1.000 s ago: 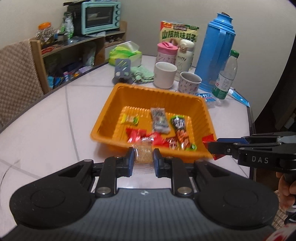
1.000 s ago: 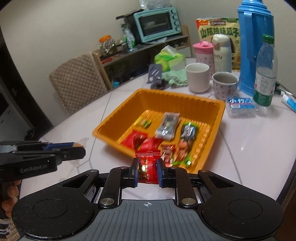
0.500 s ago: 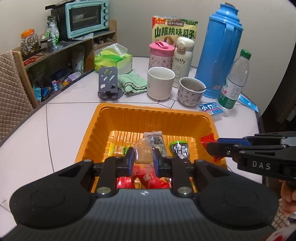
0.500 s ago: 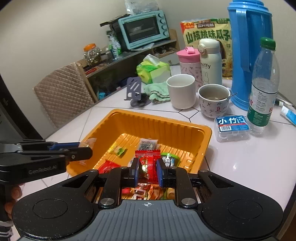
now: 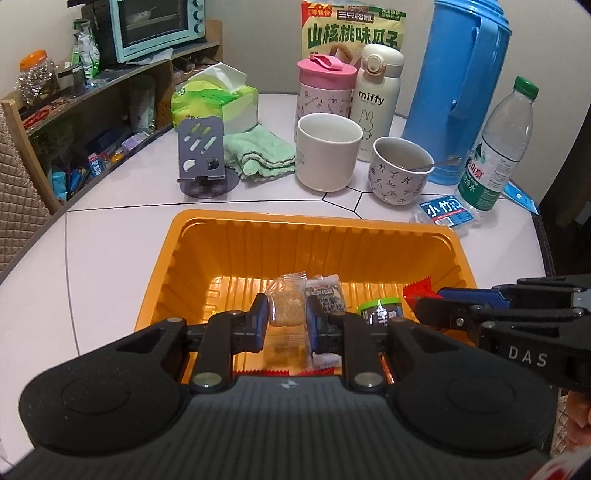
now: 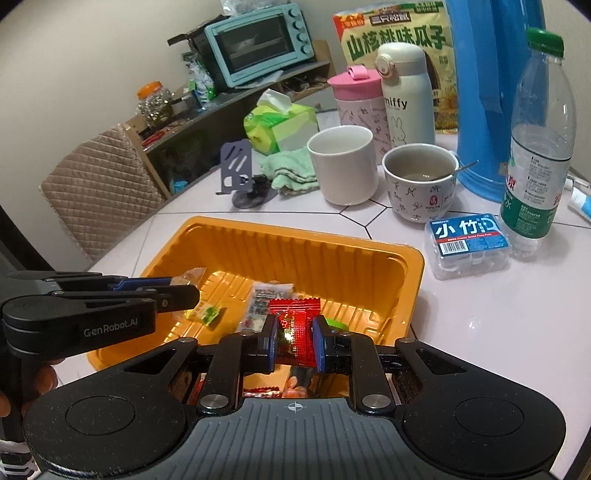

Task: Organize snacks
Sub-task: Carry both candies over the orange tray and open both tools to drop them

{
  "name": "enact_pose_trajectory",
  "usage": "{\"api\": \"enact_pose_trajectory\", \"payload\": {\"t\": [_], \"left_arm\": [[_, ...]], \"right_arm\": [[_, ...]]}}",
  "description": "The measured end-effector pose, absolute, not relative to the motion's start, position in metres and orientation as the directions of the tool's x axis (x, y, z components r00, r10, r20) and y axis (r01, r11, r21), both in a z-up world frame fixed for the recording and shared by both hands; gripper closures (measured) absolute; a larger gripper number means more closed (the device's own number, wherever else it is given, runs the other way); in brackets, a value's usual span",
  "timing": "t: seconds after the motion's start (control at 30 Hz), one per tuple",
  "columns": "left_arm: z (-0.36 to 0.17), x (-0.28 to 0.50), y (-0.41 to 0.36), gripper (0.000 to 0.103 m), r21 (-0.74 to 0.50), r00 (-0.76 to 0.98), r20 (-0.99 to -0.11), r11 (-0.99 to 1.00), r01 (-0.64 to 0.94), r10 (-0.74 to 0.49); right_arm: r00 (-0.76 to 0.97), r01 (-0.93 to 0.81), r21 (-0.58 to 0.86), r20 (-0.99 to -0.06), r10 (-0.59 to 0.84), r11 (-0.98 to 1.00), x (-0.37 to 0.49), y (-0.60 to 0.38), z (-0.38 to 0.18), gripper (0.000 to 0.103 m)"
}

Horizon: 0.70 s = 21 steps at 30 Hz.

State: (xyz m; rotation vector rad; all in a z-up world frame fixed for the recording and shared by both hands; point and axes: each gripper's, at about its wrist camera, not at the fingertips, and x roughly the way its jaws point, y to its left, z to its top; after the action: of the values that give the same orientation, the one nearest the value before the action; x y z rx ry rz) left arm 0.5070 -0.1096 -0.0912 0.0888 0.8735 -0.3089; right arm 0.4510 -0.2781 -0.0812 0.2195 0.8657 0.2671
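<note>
Your left claw (image 5: 284,319) clamps a tan snack (image 5: 285,310), your right claw (image 6: 294,341) a red packet (image 6: 297,332), both over the orange tray (image 5: 258,240).

Black claw (image 5: 284,317) w/ blue pads (image 5: 260,314), silver screws.

A plain pale wall (image 5: 258,44) backs the room. A wooden shelf unit (image 5: 110,92) stands along it, bearing a mint toaster oven (image 5: 155,26). A quilted beige chair back (image 6: 96,199) stands beside the white desk (image 5: 110,240), whose glossy top is crossed by thin dark seams.
</note>
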Motion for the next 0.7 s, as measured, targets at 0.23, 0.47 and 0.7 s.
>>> {"api": "enact_pose_trajectory", "payload": {"t": [0.23, 0.47, 0.7], "left_arm": [[-0.104, 0.524, -0.111, 0.083, -0.054, 0.584, -0.778, 0.95, 0.309, -0.234], [-0.104, 0.528, -0.105, 0.08, -0.066, 0.589, -0.773, 0.954, 0.292, -0.234], [-0.101, 0.526, -0.095, 0.08, -0.072, 0.588, -0.779, 0.962, 0.263, -0.219]], "right_arm": [[0.62, -0.128, 0.285, -0.725, 0.301, 0.95, 0.458, -0.281, -0.086, 0.083], [0.627, -0.119, 0.271, -0.725, 0.285, 0.955, 0.46, -0.285, -0.086, 0.083], [0.639, -0.105, 0.25, -0.725, 0.258, 0.962, 0.465, -0.288, -0.085, 0.083]]}}
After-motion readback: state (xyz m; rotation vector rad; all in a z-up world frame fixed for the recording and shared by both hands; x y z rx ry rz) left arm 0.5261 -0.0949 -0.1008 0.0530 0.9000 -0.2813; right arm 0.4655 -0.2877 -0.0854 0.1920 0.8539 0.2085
